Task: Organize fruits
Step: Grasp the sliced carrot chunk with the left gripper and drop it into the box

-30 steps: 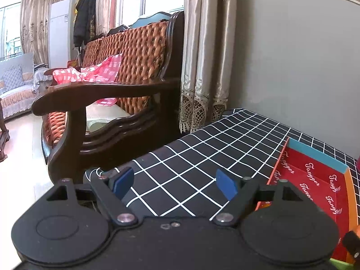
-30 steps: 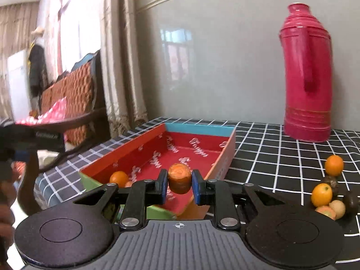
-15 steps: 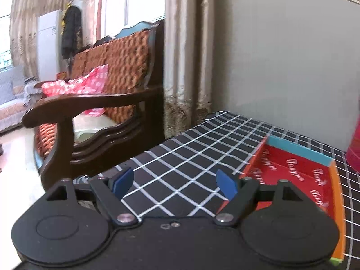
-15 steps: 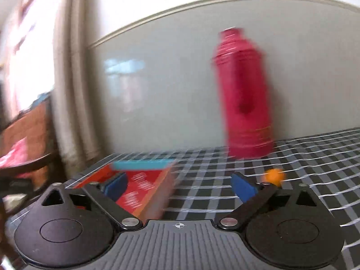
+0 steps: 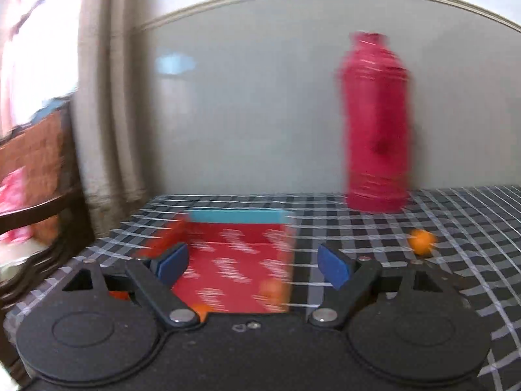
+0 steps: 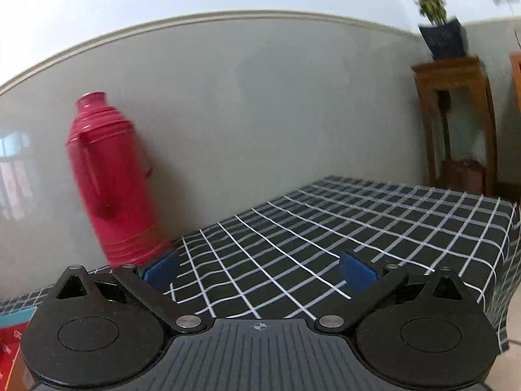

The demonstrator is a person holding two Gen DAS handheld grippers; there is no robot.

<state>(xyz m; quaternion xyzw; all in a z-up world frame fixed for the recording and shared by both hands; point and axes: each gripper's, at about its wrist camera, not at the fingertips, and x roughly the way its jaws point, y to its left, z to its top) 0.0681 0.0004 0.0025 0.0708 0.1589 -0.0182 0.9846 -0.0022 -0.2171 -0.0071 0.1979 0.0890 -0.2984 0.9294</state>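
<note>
In the blurred left wrist view, my left gripper (image 5: 254, 265) hangs over the near end of the red box (image 5: 234, 260), its jaws opening with nothing between them. Two orange fruits lie in the box, one (image 5: 272, 290) by the right wall and one (image 5: 202, 309) at the near edge. Another orange fruit (image 5: 421, 246) sits on the checked cloth (image 5: 342, 234) to the right. My right gripper (image 6: 260, 275) is wide open and empty over bare checked cloth (image 6: 325, 228). A corner of the red box (image 6: 11, 335) shows at the far left.
A tall red thermos (image 5: 376, 123) stands against the grey wall behind the box; the same thermos (image 6: 110, 179) is left of my right gripper. A wooden plant stand (image 6: 456, 123) is beyond the table's right end. A dark wooden sofa (image 5: 35, 176) is at the left.
My right gripper let go of the orange fruit it held, opened wide and swung right, away from the box. My left gripper swung right from the sofa side and now faces the box and thermos.
</note>
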